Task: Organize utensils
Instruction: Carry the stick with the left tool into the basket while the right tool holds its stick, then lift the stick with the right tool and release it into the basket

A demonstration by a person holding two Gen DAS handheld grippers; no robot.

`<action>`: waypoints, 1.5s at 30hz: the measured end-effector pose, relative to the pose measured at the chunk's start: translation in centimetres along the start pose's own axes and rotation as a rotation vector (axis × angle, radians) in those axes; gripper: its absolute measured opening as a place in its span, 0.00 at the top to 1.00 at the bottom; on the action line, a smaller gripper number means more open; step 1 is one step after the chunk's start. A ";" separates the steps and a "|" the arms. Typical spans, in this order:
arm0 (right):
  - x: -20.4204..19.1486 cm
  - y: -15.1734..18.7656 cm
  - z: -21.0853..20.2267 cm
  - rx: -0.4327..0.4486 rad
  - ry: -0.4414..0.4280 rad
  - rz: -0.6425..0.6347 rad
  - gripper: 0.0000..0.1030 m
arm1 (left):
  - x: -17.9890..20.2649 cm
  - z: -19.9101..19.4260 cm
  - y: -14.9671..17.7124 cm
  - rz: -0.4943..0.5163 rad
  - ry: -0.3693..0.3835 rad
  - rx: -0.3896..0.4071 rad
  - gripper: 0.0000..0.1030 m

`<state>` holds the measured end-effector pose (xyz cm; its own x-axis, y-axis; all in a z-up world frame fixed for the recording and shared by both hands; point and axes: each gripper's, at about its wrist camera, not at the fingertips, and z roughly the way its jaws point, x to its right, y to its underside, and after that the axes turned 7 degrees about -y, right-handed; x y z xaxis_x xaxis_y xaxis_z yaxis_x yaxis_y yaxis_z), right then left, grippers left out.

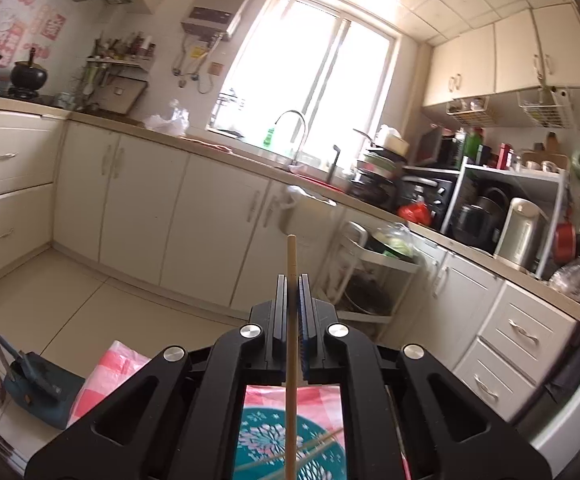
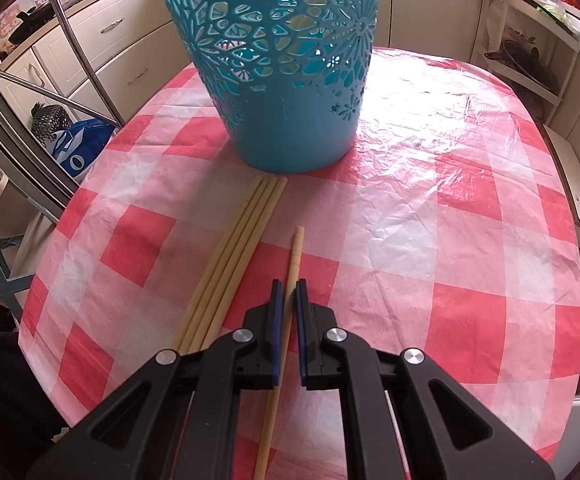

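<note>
Red-and-white checked plastic tablecloth (image 2: 430,216) covers the table, where a teal perforated plastic basket (image 2: 285,80) stands. Four pale wooden chopsticks (image 2: 229,256) lie bundled just before it. The right gripper (image 2: 285,292) straddles a fifth chopstick (image 2: 292,264), jaws slightly apart. The left gripper (image 1: 292,284), above the basket, is clamped on a raised chopstick (image 1: 291,256).

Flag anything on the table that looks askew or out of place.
One chopstick lies apart from the neat bundle of four chopsticks in front of the teal basket, angled slightly off their line. The right gripper straddles it, jaws a little apart. Nothing looks spilled or damaged on the checked tablecloth.
</note>
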<state>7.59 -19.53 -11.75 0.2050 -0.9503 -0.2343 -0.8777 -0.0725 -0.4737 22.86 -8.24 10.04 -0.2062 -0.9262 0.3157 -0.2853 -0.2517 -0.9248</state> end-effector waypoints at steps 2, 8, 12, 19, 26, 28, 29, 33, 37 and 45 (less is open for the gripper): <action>0.0 0.0 0.0 -0.001 -0.001 -0.002 0.93 | 0.0 0.7 0.7 -0.001 -0.020 0.007 0.96; -0.2 0.0 0.0 -0.004 0.005 -0.010 0.93 | -1.1 1.5 2.8 -0.028 -0.060 0.020 0.95; -0.5 0.0 0.1 -0.005 0.016 -0.019 0.93 | -2.0 1.8 4.1 -0.041 -0.070 0.003 0.96; -0.5 0.0 0.2 -0.006 0.017 -0.019 0.93 | -2.6 1.6 6.3 0.012 -0.082 -0.080 0.94; -0.1 0.1 0.1 -0.012 0.000 -0.008 0.93 | -4.0 -2.4 7.7 0.082 -0.124 -0.164 0.55; 0.1 0.2 -0.1 -0.012 -0.011 0.002 0.93 | -4.5 -4.4 7.9 0.106 -0.142 -0.170 0.48; 0.3 0.2 -0.1 -0.011 -0.014 0.006 0.93 | -4.9 -5.6 8.1 0.112 -0.155 -0.174 0.47; 0.5 0.3 -0.2 -0.007 -0.023 0.016 0.93 | -6.7 -9.0 9.3 0.106 -0.192 -0.201 0.41; 0.5 0.3 -0.2 -0.004 -0.022 0.025 0.93 | -8.0 -10.0 11.0 0.111 -0.228 -0.268 0.36; -0.2 0.2 0.1 -0.017 0.015 -0.025 0.93 | -6.9 -8.8 12.4 0.256 -0.278 -0.327 0.24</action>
<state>7.45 -19.34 -11.83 0.2203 -0.9527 -0.2094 -0.8797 -0.1012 -0.4647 12.50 -2.48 -1.69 -0.0631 -0.9978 -0.0223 -0.5455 0.0532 -0.8364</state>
